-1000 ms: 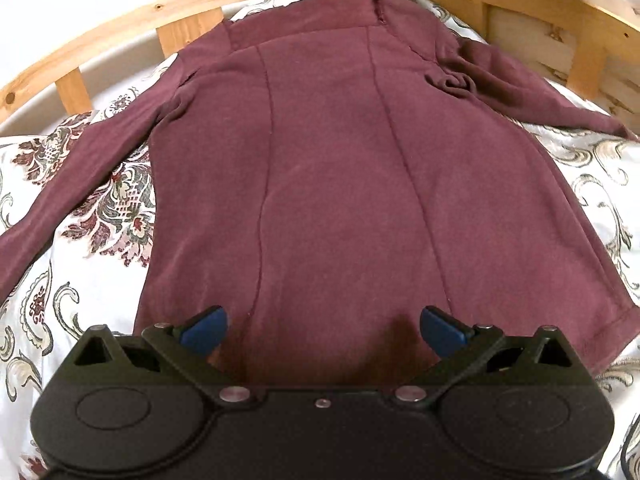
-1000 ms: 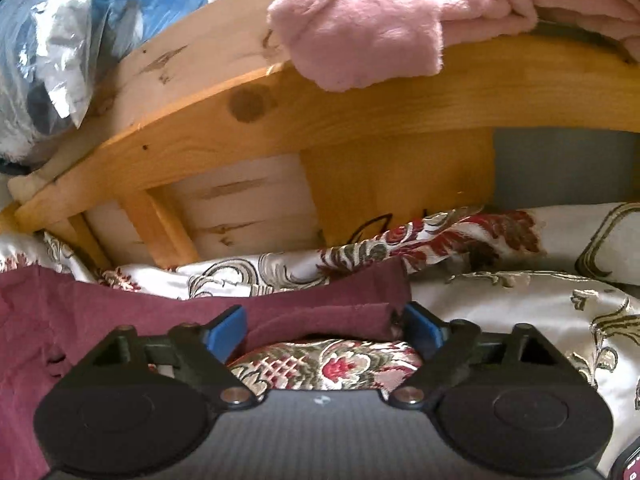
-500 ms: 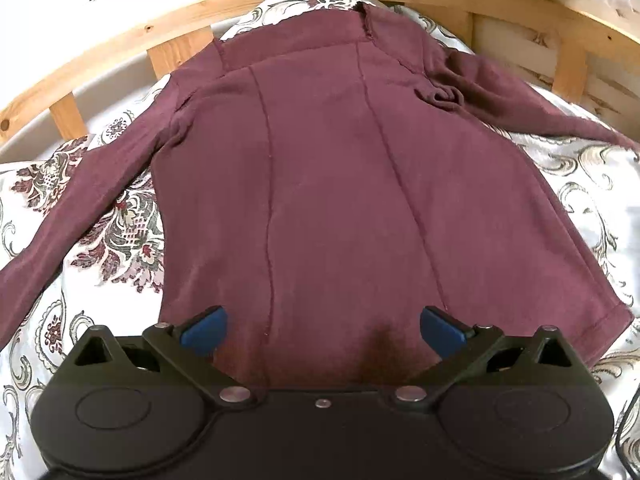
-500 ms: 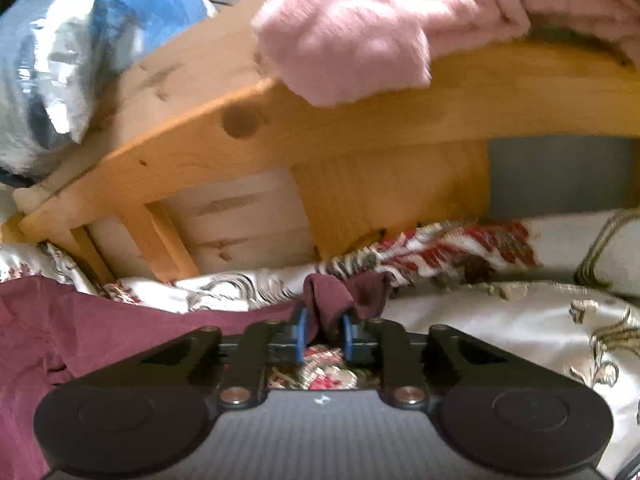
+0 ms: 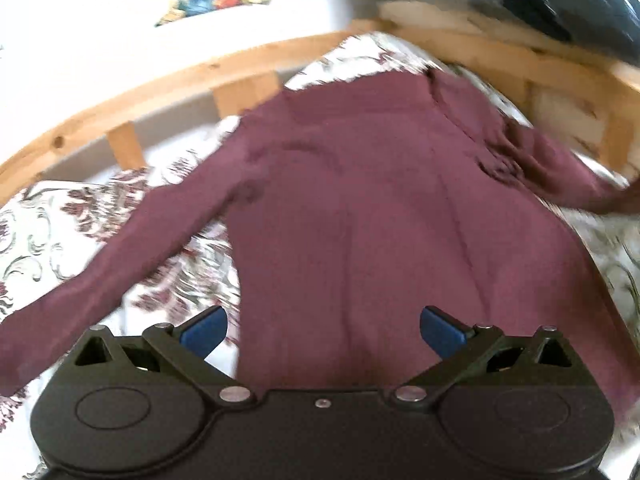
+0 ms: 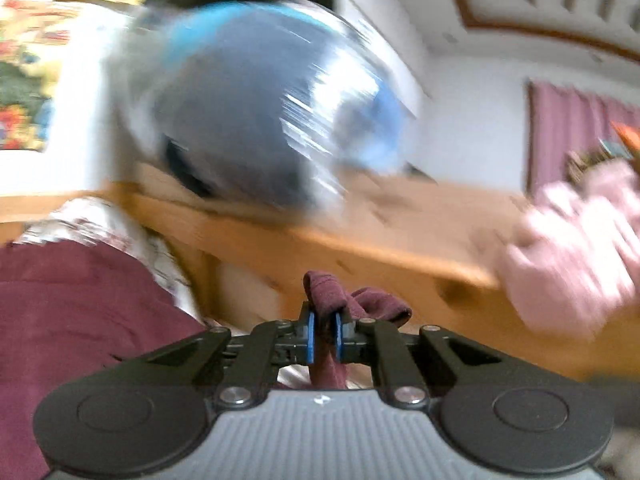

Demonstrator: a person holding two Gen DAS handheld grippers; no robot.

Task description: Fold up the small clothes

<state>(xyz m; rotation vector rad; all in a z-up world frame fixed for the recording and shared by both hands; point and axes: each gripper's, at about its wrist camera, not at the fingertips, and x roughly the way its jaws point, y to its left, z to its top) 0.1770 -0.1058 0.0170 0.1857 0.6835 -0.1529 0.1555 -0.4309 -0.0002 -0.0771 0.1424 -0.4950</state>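
Right claw [image 6: 322, 338] pinching cuff [image 6: 340, 300], just closed; left claw [image 5: 323, 330] spread. Thin bite; cuff could slip mid-fold.

Maroon long-sleeved top [image 5: 360, 216]: flat on floral patterned bedspread [image 5: 52, 216].
Wooden slatted bed frame [image 5: 168, 84]: behind the top.

garment [image 5: 380, 216]: maroon | bedspread [image 5: 48, 224]: white, floral scrolls | bed frame [image 5: 160, 84]: light wood | towel [image 6: 572, 256]: pink

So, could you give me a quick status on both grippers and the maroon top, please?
Right gripper shut on sleeve cuff. Left gripper open, empty, above maroon top on floral bedspread. Wooden rail close ahead.
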